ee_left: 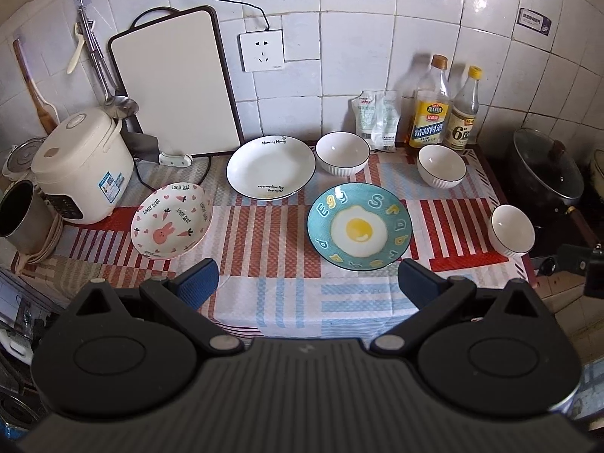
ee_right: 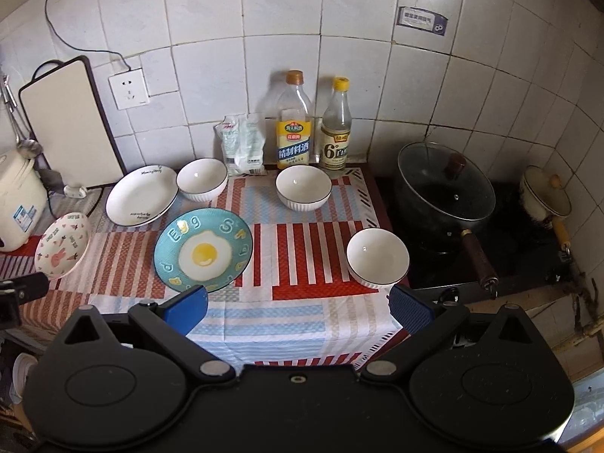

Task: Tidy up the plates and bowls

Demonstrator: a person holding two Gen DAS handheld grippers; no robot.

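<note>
Both grippers hover spread wide and empty above the near edge of the cloth (ee_left: 264,249): the left gripper (ee_left: 307,283) before the egg plate (ee_left: 358,224), the right gripper (ee_right: 298,311) between that plate and the nearest bowl (ee_right: 377,256). Farther back sit a white plate (ee_left: 271,168), a bunny plate (ee_left: 171,221), perhaps tilted, and two bowls (ee_left: 342,153) (ee_left: 441,166), all apart.

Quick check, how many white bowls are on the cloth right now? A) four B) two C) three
C: three white bowls sit apart on the cloth, one by the white plate at, one before the bottles at, one near the stove edge at.
</note>
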